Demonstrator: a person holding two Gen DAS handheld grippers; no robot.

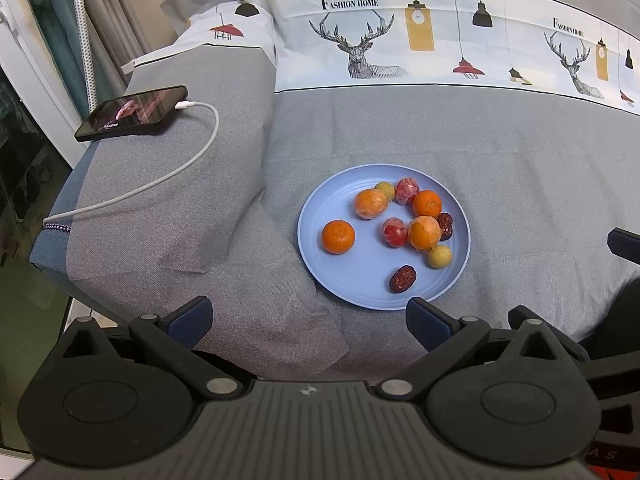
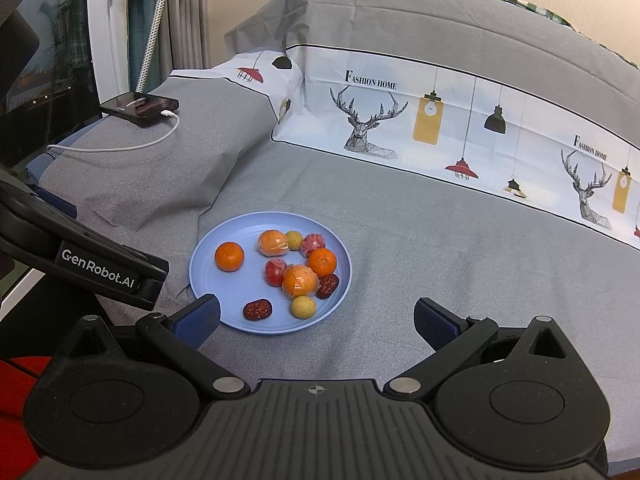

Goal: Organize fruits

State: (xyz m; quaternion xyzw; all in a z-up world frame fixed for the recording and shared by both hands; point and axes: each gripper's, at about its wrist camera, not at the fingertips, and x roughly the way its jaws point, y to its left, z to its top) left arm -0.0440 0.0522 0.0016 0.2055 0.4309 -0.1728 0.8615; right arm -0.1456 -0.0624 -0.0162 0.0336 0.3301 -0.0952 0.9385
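Observation:
A light blue plate (image 1: pixel 320 220) (image 2: pixel 208 256) lies on the grey bed cover. On it are several fruits: a bare orange (image 1: pixel 338 236) (image 2: pixel 229 256) at the left, wrapped oranges (image 1: pixel 424 233) (image 2: pixel 300 281), wrapped red fruits (image 1: pixel 395 232) (image 2: pixel 275 272), two yellow-green balls (image 1: pixel 440 256) (image 2: pixel 303 306) and dark red dates (image 1: pixel 402 279) (image 2: pixel 257 309). My left gripper (image 1: pixel 310 322) is open and empty, just short of the plate's near rim. My right gripper (image 2: pixel 318 320) is open and empty, its left finger (image 2: pixel 198 318) at the plate's near left rim.
A black phone (image 1: pixel 132 114) (image 2: pixel 140 106) on a white charging cable (image 1: pixel 168 178) lies on a folded grey pillow at the left. A printed deer-pattern pillow (image 1: pixel 400 40) (image 2: pixel 400 120) lies behind the plate. The bed edge drops off at the left.

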